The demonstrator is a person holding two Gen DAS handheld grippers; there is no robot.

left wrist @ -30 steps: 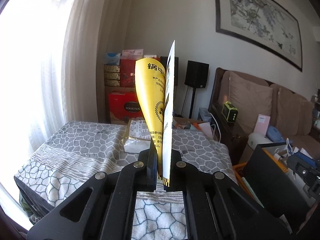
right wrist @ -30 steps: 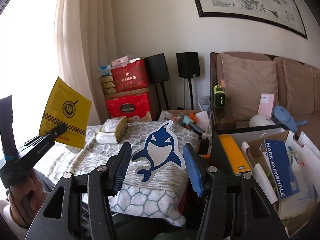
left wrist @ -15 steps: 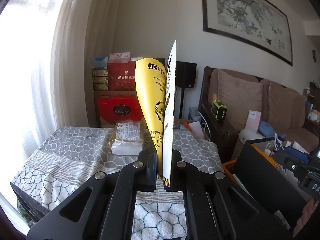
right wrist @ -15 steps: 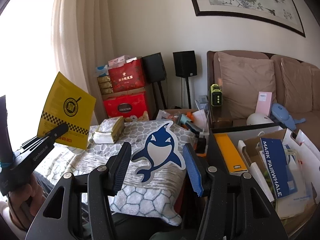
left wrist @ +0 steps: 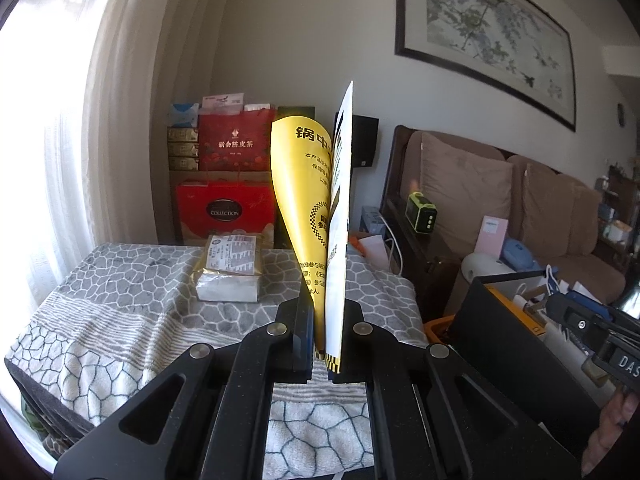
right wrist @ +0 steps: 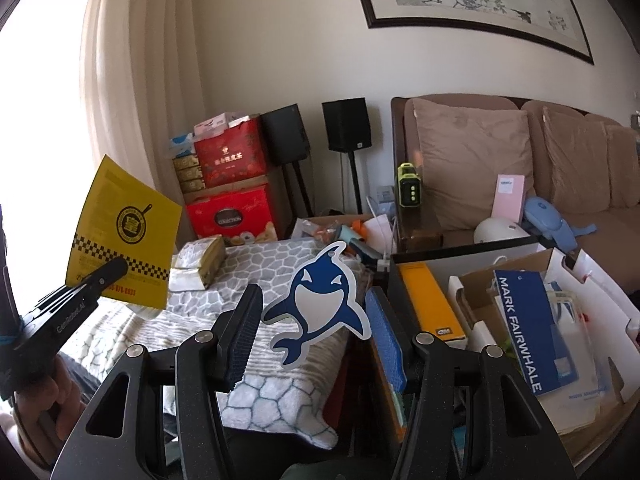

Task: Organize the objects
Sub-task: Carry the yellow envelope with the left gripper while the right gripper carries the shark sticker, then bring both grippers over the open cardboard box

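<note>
My left gripper [left wrist: 326, 308] is shut on the bottom edge of a folded yellow leaflet [left wrist: 304, 200], which stands upright above the towel-covered table [left wrist: 120, 300]. The right wrist view shows the same leaflet [right wrist: 124, 236] at the left, pinched in the left gripper [right wrist: 114, 270] held by a hand. My right gripper [right wrist: 313, 296] holds a blue and white whale-shaped card [right wrist: 324, 312] flat between its blue pads, over the gap between the table and a black box [right wrist: 394, 280]. The right gripper's body [left wrist: 580, 320] shows at the left view's right edge.
A wrapped paper packet [left wrist: 230, 268] lies at the table's far side. The black box to the right holds an orange folder [right wrist: 430, 300], a blue booklet [right wrist: 520, 320] and loose papers. Red gift boxes [left wrist: 226, 210], speakers and a brown sofa [right wrist: 560, 160] stand behind.
My left gripper has swung slightly rightward with the leaflet, so the black box and right gripper sit further inside its view. The right gripper has stayed put with the whale card.
</note>
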